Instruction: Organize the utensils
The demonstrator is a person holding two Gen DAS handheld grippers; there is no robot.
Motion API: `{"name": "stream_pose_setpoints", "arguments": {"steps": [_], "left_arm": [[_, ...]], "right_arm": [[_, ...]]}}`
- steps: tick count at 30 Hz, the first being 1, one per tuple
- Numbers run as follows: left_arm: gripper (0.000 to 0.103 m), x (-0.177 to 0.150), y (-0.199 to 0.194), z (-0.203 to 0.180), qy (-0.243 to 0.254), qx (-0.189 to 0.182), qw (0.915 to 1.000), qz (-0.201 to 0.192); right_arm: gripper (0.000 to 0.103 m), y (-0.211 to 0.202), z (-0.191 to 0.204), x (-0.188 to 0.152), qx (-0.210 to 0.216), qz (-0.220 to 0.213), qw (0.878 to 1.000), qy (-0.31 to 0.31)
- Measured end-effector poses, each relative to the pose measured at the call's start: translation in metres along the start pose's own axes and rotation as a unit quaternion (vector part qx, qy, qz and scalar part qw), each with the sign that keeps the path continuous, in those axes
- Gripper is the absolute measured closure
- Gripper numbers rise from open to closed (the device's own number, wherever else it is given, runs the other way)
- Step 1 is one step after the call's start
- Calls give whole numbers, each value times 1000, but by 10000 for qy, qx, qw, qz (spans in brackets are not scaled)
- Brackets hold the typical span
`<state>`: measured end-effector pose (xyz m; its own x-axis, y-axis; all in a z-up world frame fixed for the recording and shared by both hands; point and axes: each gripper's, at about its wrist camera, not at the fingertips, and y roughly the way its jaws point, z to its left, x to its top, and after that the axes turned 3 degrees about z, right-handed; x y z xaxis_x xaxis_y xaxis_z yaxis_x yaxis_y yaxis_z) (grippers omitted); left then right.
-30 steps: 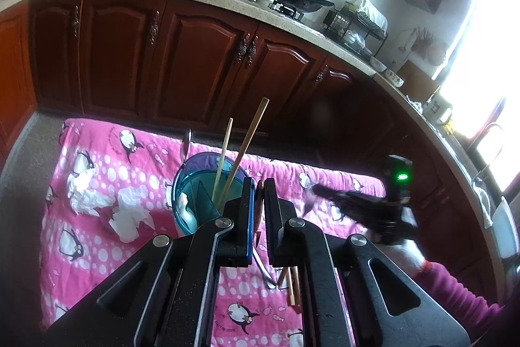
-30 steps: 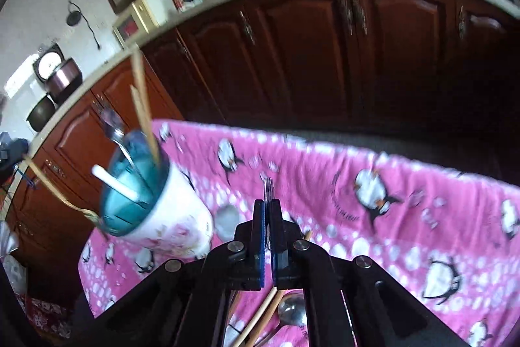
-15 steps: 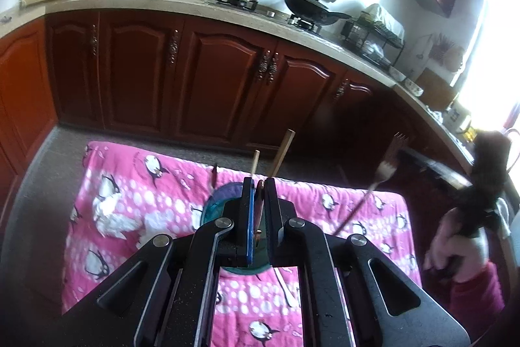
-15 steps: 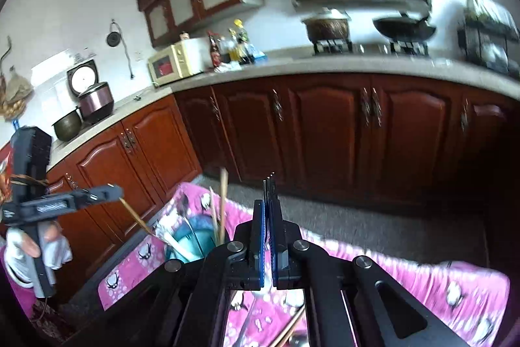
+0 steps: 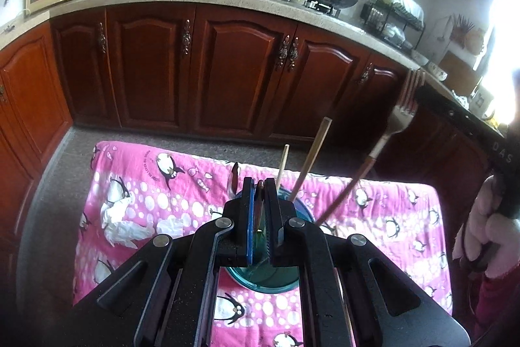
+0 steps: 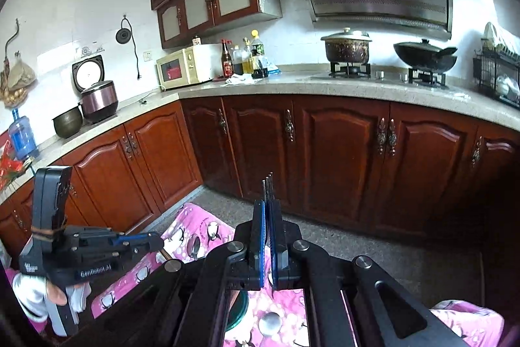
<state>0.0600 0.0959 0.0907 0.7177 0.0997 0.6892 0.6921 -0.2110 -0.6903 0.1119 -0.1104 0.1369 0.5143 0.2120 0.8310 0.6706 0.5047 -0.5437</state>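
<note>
The right gripper [image 6: 267, 236] is clamped on a fork [image 5: 401, 116], held up in the air right of the teal cup [image 5: 292, 277]. Its long axis runs diagonally: tines up and far-right, brown handle slanting down-left toward the cup. The left gripper [image 5: 259, 217] pinches a thin brown utensil [image 5: 259, 200] right over the cup, pointing away. Two chopsticks [image 5: 310, 160] lean in the cup on the pink penguin cloth [image 5: 146, 184].

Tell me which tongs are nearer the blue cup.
Left. The left tongs hang directly over the blue cup, shut on a brown-handled utensil. The right tongs are raised off to its right, gripping a fork high above the pink cloth.
</note>
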Motion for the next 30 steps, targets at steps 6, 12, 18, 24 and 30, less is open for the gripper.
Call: {"name": "stream_pose_setpoints", "arguments": {"steps": [6,12,18,24,30], "left_arm": [[99,-9,21,2,27,87,9997,205],[99,-18,37,-1,-7,75,9992,400],[99,-23,50,-5,-21,89,9985,549],[99,-23,55,-5,-103,105,9978,645],[76,-23,46,-5,-205,33,9982,570]], "right_arm": [[101,37,3,-26,6,325,9994,95],[101,60,2,-49,178,640,9973,300],[100,72,1,-57,360,729,9953,523],[97,74,-13,-59,723,673,9898,1030],[79,69,-29,-58,970,525,9821,1530]]}}
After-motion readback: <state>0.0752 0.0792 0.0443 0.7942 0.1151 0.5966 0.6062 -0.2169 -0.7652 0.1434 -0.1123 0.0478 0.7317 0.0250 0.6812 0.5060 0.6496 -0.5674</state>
